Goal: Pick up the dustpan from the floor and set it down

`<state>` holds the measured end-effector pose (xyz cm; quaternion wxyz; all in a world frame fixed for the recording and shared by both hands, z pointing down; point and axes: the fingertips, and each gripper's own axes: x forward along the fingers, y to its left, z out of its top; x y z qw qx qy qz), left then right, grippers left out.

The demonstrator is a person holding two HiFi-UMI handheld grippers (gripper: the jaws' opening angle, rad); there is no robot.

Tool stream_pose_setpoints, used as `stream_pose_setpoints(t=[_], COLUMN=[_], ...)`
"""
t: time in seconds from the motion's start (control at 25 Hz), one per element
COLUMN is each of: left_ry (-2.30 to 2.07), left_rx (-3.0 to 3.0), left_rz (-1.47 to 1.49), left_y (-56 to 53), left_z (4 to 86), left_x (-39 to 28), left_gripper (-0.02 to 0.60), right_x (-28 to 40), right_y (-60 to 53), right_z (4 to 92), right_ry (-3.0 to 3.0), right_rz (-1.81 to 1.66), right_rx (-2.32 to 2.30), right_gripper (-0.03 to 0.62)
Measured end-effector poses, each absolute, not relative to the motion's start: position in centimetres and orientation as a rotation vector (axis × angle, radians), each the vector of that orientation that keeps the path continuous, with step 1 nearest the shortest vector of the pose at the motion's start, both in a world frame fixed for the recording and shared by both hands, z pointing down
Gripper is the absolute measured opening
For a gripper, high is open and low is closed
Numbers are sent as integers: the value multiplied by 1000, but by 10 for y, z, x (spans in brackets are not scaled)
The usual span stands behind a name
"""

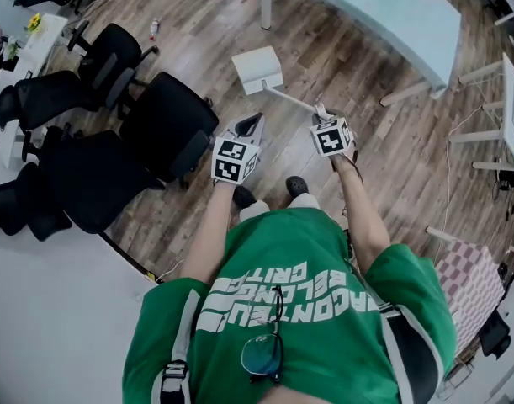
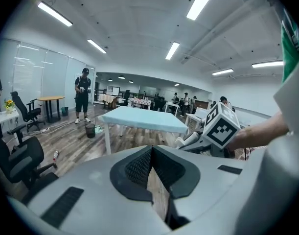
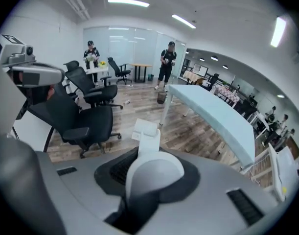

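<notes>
Head view: the right tongs [image 1: 322, 114] grasp the thin handle of the white plastic dustpan [image 1: 258, 68]. Its boxy pan is out over the wood-plank floor [image 1: 357, 82], between black office chairs [image 1: 168, 124] and a pale table [image 1: 383, 7].

Left gripper view: the left tongs [image 2: 151, 150] are clenched, their ribbed black pads meeting on nothing.

Right gripper view: the handle's smooth, rounded end sits clamped between the pads.

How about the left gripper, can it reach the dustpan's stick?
Probably yes: the left gripper hangs close beside the dustpan handle, nothing between them, though the right gripper holds that handle.
</notes>
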<state>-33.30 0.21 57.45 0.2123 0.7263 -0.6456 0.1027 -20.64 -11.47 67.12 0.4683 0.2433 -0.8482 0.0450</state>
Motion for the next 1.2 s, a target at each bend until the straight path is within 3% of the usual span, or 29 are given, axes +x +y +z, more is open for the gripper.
stream_pose_setpoints(t=[0.48, 1.2], left_ry=[-1848, -1838], left_rx=[2059, 2087], left_rz=[218, 202], left_y=[-30, -46], left_z=[537, 527], left_x=[-347, -337], left_gripper=[3, 3], right_x=[-205, -198], right_y=[-142, -157], right_z=[572, 562], right_ry=[-2256, -2250], right_rz=[95, 99], right_rx=[753, 783], right_gripper=[114, 113])
